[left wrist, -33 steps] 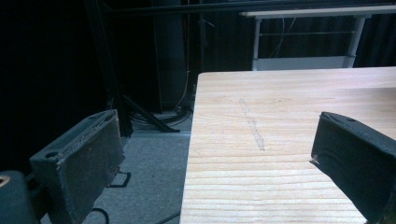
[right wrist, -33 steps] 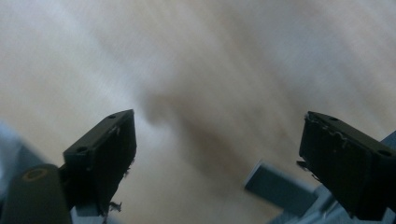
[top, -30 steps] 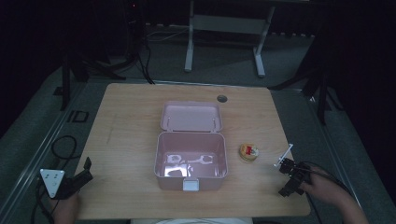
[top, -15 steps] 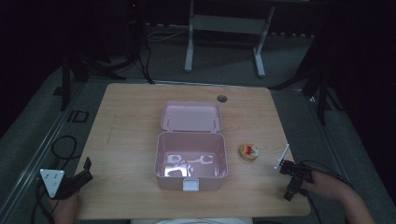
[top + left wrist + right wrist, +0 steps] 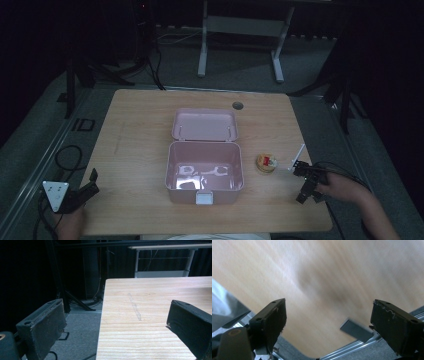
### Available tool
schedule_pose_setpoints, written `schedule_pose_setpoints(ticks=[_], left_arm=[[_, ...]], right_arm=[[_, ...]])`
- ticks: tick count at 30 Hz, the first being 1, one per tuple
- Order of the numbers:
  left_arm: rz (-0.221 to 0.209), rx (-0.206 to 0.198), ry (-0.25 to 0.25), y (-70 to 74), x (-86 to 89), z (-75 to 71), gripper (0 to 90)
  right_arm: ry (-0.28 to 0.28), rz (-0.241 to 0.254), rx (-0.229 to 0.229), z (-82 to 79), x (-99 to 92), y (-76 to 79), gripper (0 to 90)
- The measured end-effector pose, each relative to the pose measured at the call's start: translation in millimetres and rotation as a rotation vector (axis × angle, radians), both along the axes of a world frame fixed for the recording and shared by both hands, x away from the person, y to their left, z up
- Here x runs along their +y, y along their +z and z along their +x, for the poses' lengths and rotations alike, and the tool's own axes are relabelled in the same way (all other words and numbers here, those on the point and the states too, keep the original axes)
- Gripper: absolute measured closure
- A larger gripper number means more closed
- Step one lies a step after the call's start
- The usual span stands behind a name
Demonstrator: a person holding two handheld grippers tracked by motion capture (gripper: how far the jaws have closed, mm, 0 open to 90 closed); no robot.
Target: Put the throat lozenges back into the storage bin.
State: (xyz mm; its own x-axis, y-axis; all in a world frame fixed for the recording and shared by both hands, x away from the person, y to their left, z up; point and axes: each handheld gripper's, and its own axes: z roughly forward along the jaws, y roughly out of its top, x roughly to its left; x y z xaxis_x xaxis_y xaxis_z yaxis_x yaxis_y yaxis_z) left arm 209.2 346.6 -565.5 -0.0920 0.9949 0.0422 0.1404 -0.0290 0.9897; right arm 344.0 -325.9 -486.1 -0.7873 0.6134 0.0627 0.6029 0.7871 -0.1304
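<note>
Right gripper [image 5: 305, 192] farther from round red-topped tin [image 5: 266, 162].

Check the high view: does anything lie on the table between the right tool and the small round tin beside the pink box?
Nothing visible does. Bare wood lies between the right tool and the round tin. The open pink box sits on the tin's far side.

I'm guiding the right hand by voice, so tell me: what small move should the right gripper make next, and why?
Probably swing the right gripper toward the small round item lying on the table beside the open pink box. Its jaws stand wide apart with nothing between them, and in the right gripper view they face bare, blurred wood near the table's corner, away from the item.
</note>
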Motion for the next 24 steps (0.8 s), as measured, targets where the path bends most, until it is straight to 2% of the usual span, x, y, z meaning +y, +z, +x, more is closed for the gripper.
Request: schedule_pose_setpoints(ticks=[6, 15, 24], left_arm=[[-0.003, -0.002, -0.002, -0.1, 0.1, 0.0, 2.5], [-0.005, -0.003, -0.006, 0.0, 0.4, -0.1, 2.5], [-0.008, -0.003, -0.009, 0.0, 0.6, -0.2, 2.4]], right_arm=[[0.01, 0.004, -0.014, 11.4, 12.5, 0.3, 12.8], [0.004, 0.014, -0.017, 42.8, 36.9, 0.6, 12.8], [0.002, 0.04, -0.035, 67.0, 60.5, 0.4, 12.8]])
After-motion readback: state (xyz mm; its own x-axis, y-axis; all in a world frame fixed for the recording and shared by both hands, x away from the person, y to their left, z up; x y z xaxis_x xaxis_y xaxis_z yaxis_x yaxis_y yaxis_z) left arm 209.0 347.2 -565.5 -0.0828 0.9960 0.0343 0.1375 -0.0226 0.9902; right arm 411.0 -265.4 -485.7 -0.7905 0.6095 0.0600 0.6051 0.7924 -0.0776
